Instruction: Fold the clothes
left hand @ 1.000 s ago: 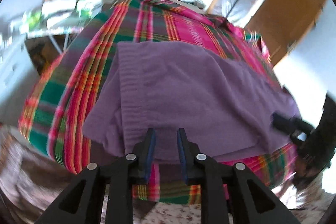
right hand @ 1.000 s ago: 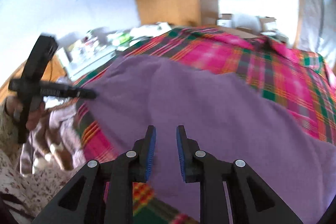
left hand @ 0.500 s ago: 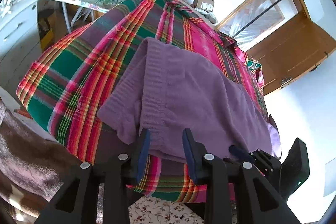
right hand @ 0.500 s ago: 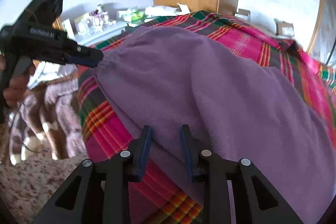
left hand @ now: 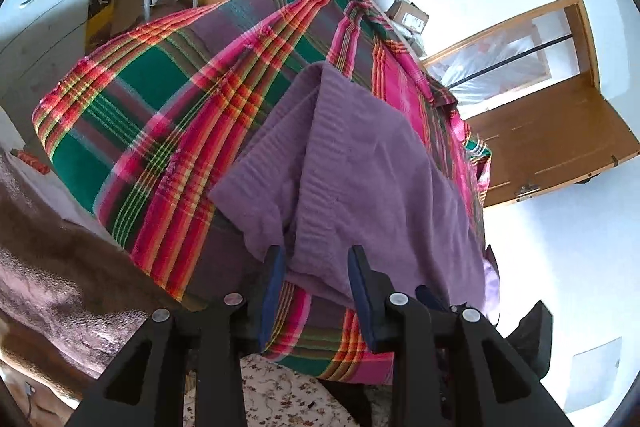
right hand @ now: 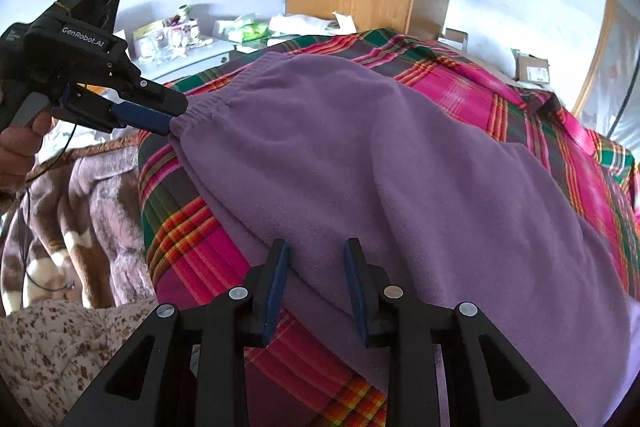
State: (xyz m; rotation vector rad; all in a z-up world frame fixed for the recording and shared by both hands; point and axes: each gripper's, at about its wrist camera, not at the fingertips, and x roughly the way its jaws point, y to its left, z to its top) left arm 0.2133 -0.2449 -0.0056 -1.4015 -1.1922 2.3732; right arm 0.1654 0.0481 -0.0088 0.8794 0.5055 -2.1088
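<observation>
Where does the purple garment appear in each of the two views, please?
Left wrist view: purple garment fills the centre, its near edge between the open left gripper fingers.
Right wrist view: purple garment spans centre and right, its near edge at the right gripper.
Shared landmark: plaid blanket underneath.

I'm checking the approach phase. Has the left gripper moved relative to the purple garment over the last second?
Yes. The left gripper has opened and closed in on the purple garment; its hem on the plaid blanket now sits between the fingertips.
</observation>
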